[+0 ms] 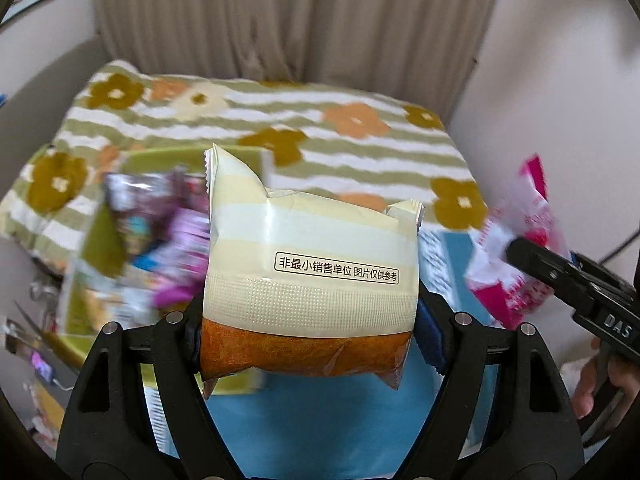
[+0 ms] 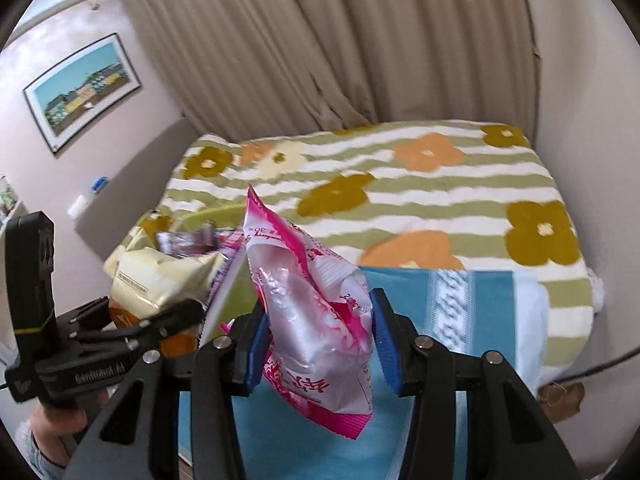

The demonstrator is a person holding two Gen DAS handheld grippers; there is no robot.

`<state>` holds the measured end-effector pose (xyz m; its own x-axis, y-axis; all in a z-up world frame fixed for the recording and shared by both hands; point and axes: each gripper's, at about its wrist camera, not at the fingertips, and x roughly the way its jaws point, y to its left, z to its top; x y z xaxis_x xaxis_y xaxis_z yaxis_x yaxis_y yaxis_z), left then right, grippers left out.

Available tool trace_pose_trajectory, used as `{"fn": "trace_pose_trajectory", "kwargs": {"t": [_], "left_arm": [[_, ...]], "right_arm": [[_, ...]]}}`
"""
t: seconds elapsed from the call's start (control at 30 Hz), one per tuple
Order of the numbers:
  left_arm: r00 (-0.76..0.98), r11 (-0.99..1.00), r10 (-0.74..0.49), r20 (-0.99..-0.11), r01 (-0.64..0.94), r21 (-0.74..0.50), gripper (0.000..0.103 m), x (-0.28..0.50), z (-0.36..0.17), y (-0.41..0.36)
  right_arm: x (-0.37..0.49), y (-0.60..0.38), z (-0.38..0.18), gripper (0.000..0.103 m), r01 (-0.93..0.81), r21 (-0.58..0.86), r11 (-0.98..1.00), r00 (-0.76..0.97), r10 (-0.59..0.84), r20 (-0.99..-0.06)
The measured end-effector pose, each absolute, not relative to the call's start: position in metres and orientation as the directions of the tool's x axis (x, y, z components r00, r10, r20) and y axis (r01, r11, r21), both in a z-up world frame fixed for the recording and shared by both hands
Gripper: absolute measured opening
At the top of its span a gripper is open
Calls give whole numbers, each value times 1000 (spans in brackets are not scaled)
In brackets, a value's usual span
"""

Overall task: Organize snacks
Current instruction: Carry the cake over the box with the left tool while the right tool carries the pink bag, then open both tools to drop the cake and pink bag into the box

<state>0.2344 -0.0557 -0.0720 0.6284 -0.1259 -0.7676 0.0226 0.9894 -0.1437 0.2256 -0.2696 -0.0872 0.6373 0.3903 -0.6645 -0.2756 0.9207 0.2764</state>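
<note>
The left hand-held gripper (image 1: 308,320) pinches a cream snack pack (image 1: 308,264); the right hand-held gripper (image 2: 318,344) pinches a pink packet (image 2: 316,320). Both hang above the bed (image 2: 440,200); best lower each gently into the green box (image 1: 80,248) on the left.

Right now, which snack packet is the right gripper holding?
The pink-and-white packet, clamped in the right gripper. The cream-and-orange packet is in the left gripper; the purple packets sit loose in the green box.
</note>
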Motion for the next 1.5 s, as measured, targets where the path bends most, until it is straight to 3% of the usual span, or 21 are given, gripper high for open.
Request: {"fn": "trace_pose_trajectory", "kwargs": {"t": [0.4, 0.47, 0.5, 0.53, 0.67, 0.87, 1.1, 1.2, 1.23, 1.27, 1.33, 1.5], "left_arm": [[580, 994, -63, -812, -34, -101, 79, 274, -87, 99], [562, 995, -74, -824, -16, -101, 86, 285, -95, 111], [558, 995, -78, -826, -6, -98, 98, 291, -99, 114], [559, 996, -76, -826, 4, -89, 103, 294, -100, 118], [545, 997, -66, -836, 63, -38, 103, 304, -111, 130], [527, 988, -147, -837, 111, -104, 103, 297, -122, 148], [534, 985, -157, -831, 146, -92, 103, 297, -117, 158], [535, 985, -154, -831, 153, -84, 103, 297, -117, 162], [536, 985, -148, -831, 156, -75, 103, 295, -118, 162], [535, 986, -141, -833, 155, -67, 103, 295, -119, 162], [536, 987, -129, -834, 149, -57, 103, 290, -120, 163], [538, 989, -129, -833, 130, -69, 103, 274, -120, 159]], "right_arm": [[251, -138, -70, 43, -343, 317, 884, 631, 467, -619], [259, -117, -71, 43, -338, 320, 885, 632, 465, -620], [263, -108, -72, 43, -334, 323, 886, 631, 464, -622], [267, -99, -73, 43, -327, 325, 888, 629, 461, -626], [281, -74, -81, 43, -296, 326, 898, 627, 440, -643], [290, -52, -93, 43, -271, 298, 915, 619, 403, -674], [308, -25, -93, 43, -269, 283, 921, 602, 390, -697], [316, -15, -94, 50, -268, 278, 923, 600, 385, -702], [317, -13, -95, 62, -265, 277, 924, 602, 383, -701], [317, -11, -96, 80, -260, 280, 924, 607, 382, -697], [312, -11, -95, 96, -250, 282, 926, 626, 377, -682], [292, -16, -98, 96, -235, 277, 932, 631, 362, -686]]}}
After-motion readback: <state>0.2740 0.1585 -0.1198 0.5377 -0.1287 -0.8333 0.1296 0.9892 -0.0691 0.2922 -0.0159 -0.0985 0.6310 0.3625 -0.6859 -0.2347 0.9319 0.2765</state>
